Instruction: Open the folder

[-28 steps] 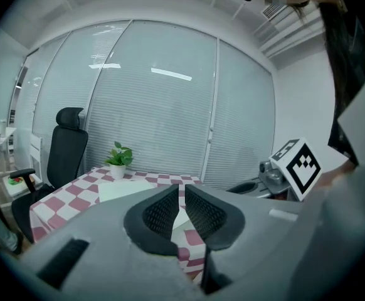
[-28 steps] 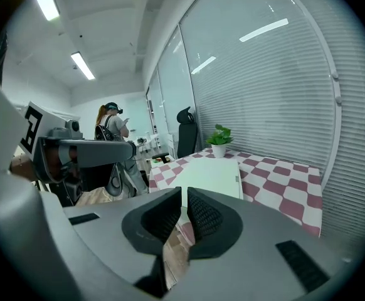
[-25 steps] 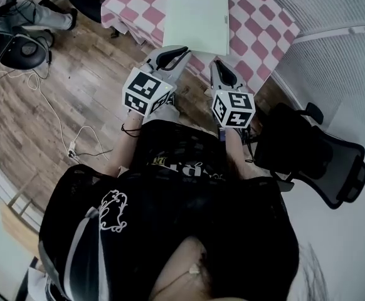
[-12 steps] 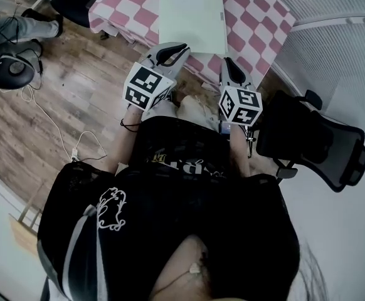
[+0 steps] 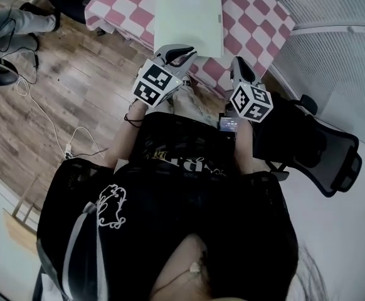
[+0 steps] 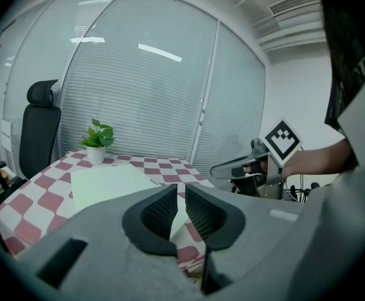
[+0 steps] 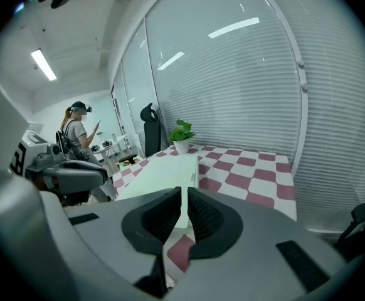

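In the head view, a pale green flat folder (image 5: pixel 189 14) was seen closed on the red-and-white checked table (image 5: pixel 258 17), just beyond the left gripper (image 5: pixel 175 56) and right gripper (image 5: pixel 241 69). In the left gripper view, the jaws were seen pressed together, empty. In the right gripper view, the same was shown.
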Demonstrator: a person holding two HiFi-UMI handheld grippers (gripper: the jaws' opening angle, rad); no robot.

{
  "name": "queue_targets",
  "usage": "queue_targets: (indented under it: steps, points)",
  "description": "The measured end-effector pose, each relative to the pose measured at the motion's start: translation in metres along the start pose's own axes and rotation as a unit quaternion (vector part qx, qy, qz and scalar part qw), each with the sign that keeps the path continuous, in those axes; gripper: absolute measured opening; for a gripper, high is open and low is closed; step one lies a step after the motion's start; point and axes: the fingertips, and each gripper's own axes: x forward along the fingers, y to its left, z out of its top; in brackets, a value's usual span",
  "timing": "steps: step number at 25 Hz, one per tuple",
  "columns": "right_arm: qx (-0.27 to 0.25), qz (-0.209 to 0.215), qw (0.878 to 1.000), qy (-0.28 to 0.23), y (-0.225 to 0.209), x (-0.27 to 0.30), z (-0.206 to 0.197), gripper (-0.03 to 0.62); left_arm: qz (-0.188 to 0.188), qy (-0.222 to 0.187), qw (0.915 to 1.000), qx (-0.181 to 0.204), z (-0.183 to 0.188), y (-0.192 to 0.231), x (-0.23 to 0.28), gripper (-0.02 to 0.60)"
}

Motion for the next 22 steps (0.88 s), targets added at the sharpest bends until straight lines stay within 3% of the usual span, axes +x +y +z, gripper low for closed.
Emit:
queue_targets:
  steps: [5, 9, 12, 13, 15, 19, 22]
  points:
    - [0.054, 0.042, 0.997, 0.026, -0.015, 0.026, -0.011, 0.034, 0.009, 0.039, 0.9985, 0.037, -0.006, 0.007, 0.034, 0.034]
    - [0.056, 0.07, 0.994, 0.059, -0.028, 0.045, -0.023, 0.034, 0.001, 0.084, 0.9937, 0.075, -0.02, 0.0, 0.066, 0.048]
    - [0.052, 0.085, 0.992, 0.081, -0.035, 0.056, -0.032, 0.034, -0.021, 0.115, 0.988, 0.101, -0.03, -0.008, 0.086, 0.207]
    - [0.056, 0.091, 0.991, 0.087, -0.037, 0.06, -0.035, 0.034, -0.025, 0.129, 0.9846, 0.116, -0.035, -0.009, 0.092, 0.216]
    - [0.069, 0.105, 0.987, 0.096, -0.038, 0.066, -0.041, 0.034, -0.027, 0.16, 0.9741, 0.158, -0.048, -0.011, 0.102, 0.232]
    - [0.092, 0.122, 0.982, 0.109, -0.039, 0.076, -0.052, 0.034, -0.03, 0.23, 0.939, 0.254, -0.077, -0.013, 0.118, 0.307]
    - [0.106, 0.129, 0.979, 0.119, -0.039, 0.084, -0.059, 0.035, -0.017, 0.258, 0.9178, 0.301, -0.092, -0.01, 0.128, 0.325]
